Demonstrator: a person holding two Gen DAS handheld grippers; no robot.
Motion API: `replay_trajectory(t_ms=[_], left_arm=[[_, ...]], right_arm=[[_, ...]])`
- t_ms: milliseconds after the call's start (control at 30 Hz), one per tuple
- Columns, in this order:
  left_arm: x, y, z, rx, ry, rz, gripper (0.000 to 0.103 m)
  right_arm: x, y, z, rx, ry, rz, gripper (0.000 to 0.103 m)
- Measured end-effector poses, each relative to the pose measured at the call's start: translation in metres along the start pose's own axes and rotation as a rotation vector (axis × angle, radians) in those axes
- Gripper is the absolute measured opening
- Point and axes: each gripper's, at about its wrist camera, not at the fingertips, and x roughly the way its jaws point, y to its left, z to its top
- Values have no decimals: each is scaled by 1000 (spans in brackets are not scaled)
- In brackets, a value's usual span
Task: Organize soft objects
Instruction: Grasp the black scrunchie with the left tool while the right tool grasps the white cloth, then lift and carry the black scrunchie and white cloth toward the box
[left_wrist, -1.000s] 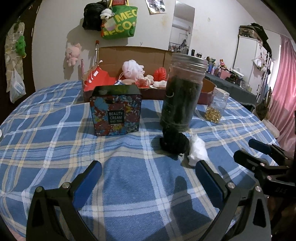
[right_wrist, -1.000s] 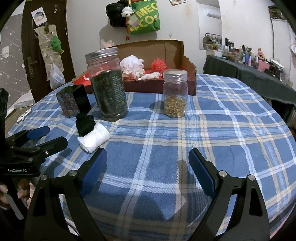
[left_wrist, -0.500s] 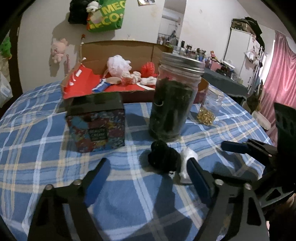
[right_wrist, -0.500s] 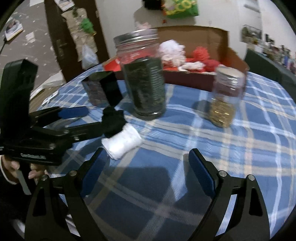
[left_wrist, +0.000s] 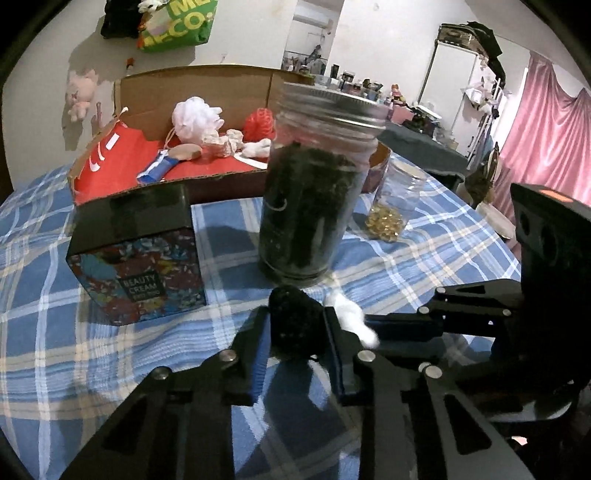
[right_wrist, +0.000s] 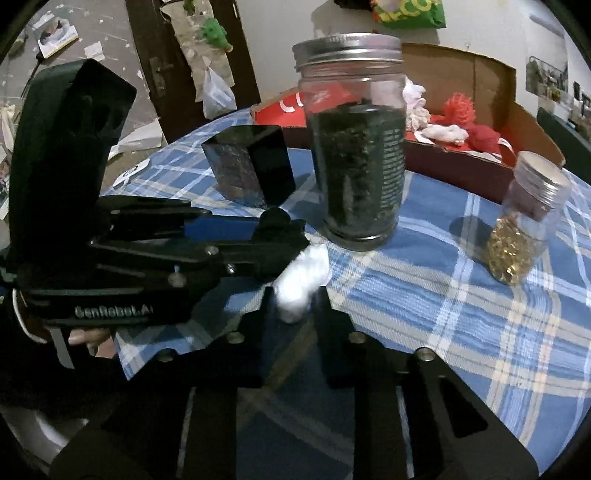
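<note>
So closest to us, the left gripper (left_wrist: 295, 332) has its jaws squeezed in on the black fuzzy ball (left_wrist: 297, 325); they've just been closing, and the ball sits right between the pads, low over the blue plaid cloth on the bench (left_wrist: 110, 369); we can't tell whether it's lifted off the cloth or still resting on it. Right next to it the right gripper (right_wrist: 291, 306) has done the same thing; its jaws have just been closing too, and they're now nearly together with the white fluffy roll (right_wrist: 301, 275) pinched at its near end, the rest of it sticking out forward; the two soft things are just beside each other, and the two grippers almost cross, the left one coming in from the side in the right wrist view. A bit of a hand (right_wrist: 88, 336) shows under the left gripper's handle there.

Just behind the soft stuff stands the big glass jar (left_wrist: 314, 192) with dark contents and a metal lid; left of it is the colourful beauty cream tin (left_wrist: 136, 254) with a black top; off to the right, a small jar (right_wrist: 524, 225) of golden beads. Further back there's an open cardboard box (left_wrist: 207, 85) with a white mesh pouf (left_wrist: 195, 118), a red pouf (left_wrist: 260, 123) and other bits in it; then the wall with a green tote bag (left_wrist: 177, 26).
</note>
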Motion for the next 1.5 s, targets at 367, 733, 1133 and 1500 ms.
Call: replay_trajectory(t_ms=[367,733,1133,1500], left_arm=[[-13,-7,0,25,-21,-16,27],[-12,-11,1,39,-25,-31,27],[-16,-5,-2,20,-28,-16,27],[-33,25,-5,-34,-28,26,27]], right_arm=[[-37,-21,-5,86,-86,-62,9],[-40,-25,-4,114,-103,-99,9],[-40,-28,-6,131,-98,-94,9],[-51,-51,-15,183,-91,-132,9]])
